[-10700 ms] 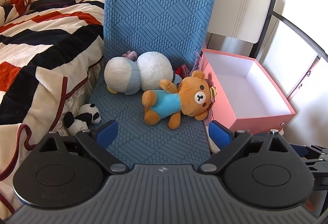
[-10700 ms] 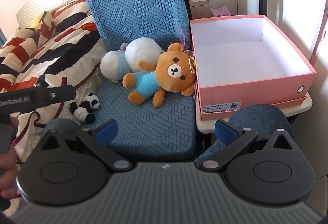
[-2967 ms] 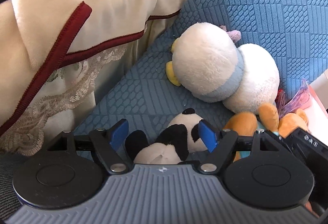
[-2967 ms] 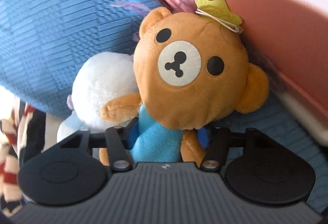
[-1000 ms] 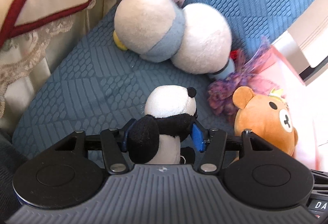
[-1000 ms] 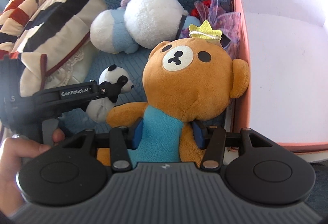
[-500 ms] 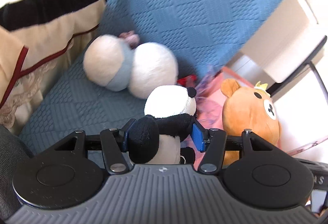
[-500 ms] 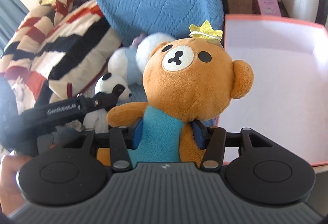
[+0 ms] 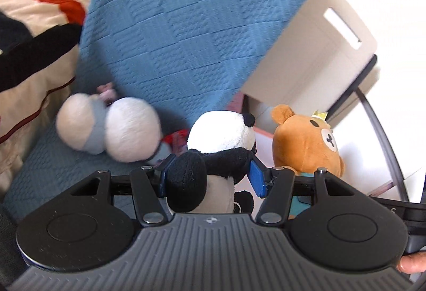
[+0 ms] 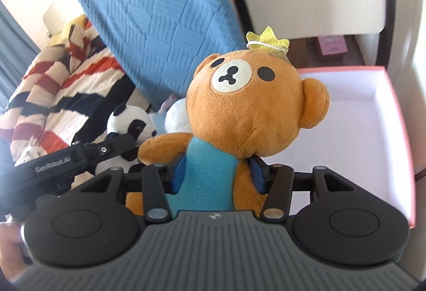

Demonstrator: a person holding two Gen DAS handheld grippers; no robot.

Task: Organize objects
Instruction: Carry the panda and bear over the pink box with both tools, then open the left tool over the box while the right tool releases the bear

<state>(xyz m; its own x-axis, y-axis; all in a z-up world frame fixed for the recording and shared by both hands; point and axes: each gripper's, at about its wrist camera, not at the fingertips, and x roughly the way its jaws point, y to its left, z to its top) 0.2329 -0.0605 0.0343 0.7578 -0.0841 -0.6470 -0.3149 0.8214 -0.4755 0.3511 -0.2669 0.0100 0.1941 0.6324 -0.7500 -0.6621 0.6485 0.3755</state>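
Nearest, the left hand-held gripper [image 9: 210, 175] is clamped on the panda [image 9: 213, 155], and the right hand-held gripper [image 10: 217, 175] on the bear [image 10: 239, 109], both toys held aloft. Just beyond the bear on the right lies the open pink box [image 10: 399, 109]. Best to carry each toy over its rim, lower it, then release. Far left, a white plush [image 9: 106, 128] remains on the blue cushion [image 9: 186, 24].
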